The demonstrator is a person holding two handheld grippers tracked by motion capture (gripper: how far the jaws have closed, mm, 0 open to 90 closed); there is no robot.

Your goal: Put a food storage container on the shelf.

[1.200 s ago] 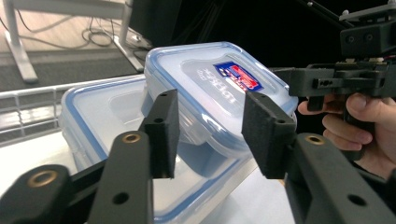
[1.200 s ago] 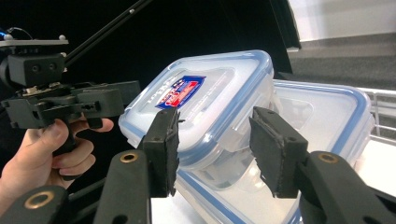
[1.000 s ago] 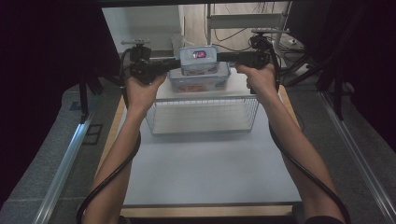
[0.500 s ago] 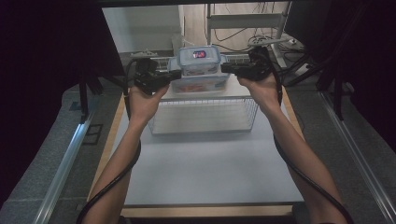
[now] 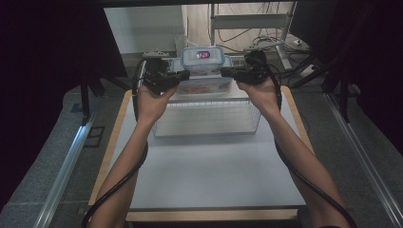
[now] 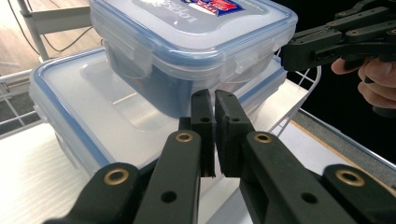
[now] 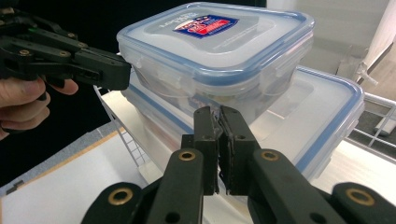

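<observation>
Both hand-held grippers (image 5: 183, 76) (image 5: 227, 72) closed since earlier, empty, flanking stacked containers (image 5: 203, 57); white table (image 5: 209, 161), grey floor (image 5: 52, 156).

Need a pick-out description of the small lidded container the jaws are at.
Start at the white wire basket at the table's far end. Above its back edge sit two stacked clear plastic boxes with blue-rimmed snap lids. The target is the small container on top of the large container: it is the narrower one and carries a red-and-blue label on its lid.

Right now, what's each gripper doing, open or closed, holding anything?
Left gripper: jaws closed, nothing between them, at the small container.
Right gripper: jaws closed, empty too.
</observation>
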